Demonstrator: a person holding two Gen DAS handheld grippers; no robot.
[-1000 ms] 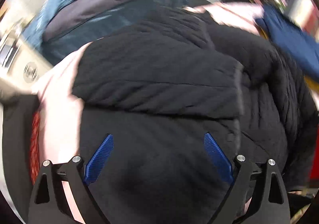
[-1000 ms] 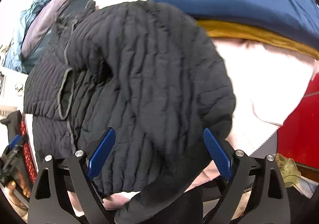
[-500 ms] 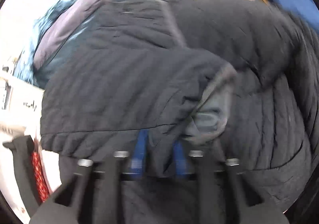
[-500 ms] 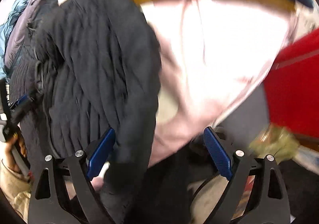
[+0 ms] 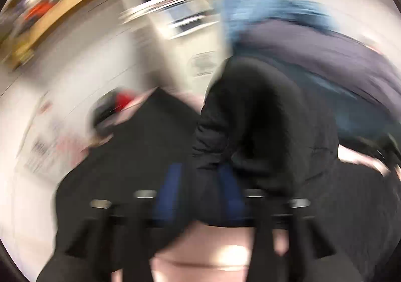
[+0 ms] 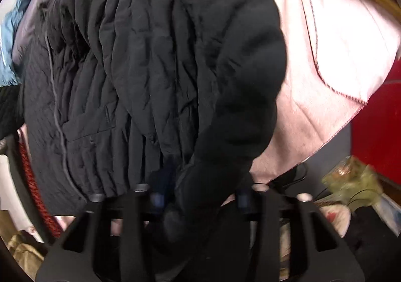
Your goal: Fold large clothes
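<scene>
My left claw point(image 5: 200, 189) is clamped on a fold of the black jacket point(image 6: 155, 61), its blue pads close together with dark cloth between them; that view is badly blurred. My right claw point(image 6: 200, 196) is pinched on a dark sleeve end of the same jacket, with the cloth bunched between the jaws. The jacket lies spread over the pink sheet point(image 6: 325, 51), quilted side up, and fills most of the right view. To do this fold well, I judge that both grips should rise together, carry the held edge across the jacket body, and set it down flat before letting go, so the padding does not bunch. Beyond the jacket, on its far side, lies a purple and blue garment point(image 5: 313, 38); it could snag a lifted edge. Beside the sheet's near corner sit a red panel point(image 6: 376, 126) and loose clutter, which limits room on that side.
</scene>
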